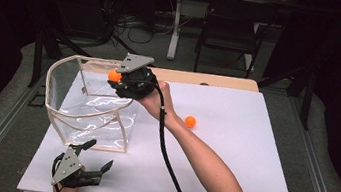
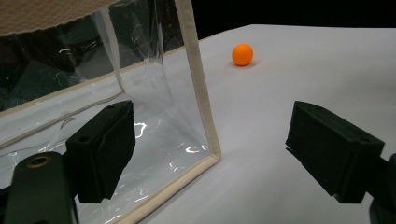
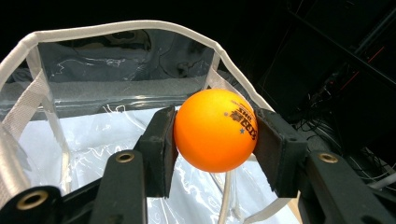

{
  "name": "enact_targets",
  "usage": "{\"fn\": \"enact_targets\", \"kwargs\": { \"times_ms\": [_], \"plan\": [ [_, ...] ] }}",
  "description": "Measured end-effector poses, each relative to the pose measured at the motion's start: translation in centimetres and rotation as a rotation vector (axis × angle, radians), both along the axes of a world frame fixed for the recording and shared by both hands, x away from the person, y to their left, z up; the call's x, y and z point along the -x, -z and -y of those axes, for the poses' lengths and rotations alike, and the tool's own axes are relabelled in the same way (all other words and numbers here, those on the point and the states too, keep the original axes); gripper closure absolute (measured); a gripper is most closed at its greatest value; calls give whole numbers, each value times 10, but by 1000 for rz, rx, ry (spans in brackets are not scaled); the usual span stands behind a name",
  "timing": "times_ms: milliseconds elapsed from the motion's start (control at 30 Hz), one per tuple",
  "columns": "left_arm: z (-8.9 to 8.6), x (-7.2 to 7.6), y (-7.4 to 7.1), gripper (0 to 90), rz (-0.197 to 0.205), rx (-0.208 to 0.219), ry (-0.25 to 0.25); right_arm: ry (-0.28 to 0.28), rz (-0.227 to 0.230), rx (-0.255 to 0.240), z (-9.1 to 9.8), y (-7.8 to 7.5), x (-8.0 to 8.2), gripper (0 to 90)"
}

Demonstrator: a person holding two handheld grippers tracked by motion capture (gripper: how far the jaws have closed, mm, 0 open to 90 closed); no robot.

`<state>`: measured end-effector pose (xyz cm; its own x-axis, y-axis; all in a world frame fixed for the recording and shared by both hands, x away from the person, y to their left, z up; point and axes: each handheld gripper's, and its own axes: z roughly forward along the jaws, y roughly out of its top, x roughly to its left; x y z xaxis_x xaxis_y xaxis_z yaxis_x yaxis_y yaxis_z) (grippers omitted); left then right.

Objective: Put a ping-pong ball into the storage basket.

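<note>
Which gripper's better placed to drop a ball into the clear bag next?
Right. The right gripper is shut on an orange ball above the clear bag opening. The left gripper sits open and empty by the bag's near corner, far from the loose ball.

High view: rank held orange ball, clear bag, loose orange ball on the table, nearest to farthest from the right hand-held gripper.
1. Held orange ball: between the jaws of the right hand-held gripper, over the bag's opening.
2. Clear bag: directly beneath and to the left of it, standing open on the white table.
3. Loose orange ball: on the table, right of the forearm.
</note>
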<state>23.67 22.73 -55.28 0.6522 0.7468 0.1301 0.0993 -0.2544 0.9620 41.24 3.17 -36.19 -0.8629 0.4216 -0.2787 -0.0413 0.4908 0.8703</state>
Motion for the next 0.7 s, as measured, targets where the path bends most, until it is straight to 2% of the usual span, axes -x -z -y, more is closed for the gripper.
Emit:
{"fn": "enact_targets", "kwargs": {
  "times_ms": [700],
  "plan": [
    [-1,-1,0,157,0,5,-2,-16,-46,64,-22,7,-11,512]
  ]
}}
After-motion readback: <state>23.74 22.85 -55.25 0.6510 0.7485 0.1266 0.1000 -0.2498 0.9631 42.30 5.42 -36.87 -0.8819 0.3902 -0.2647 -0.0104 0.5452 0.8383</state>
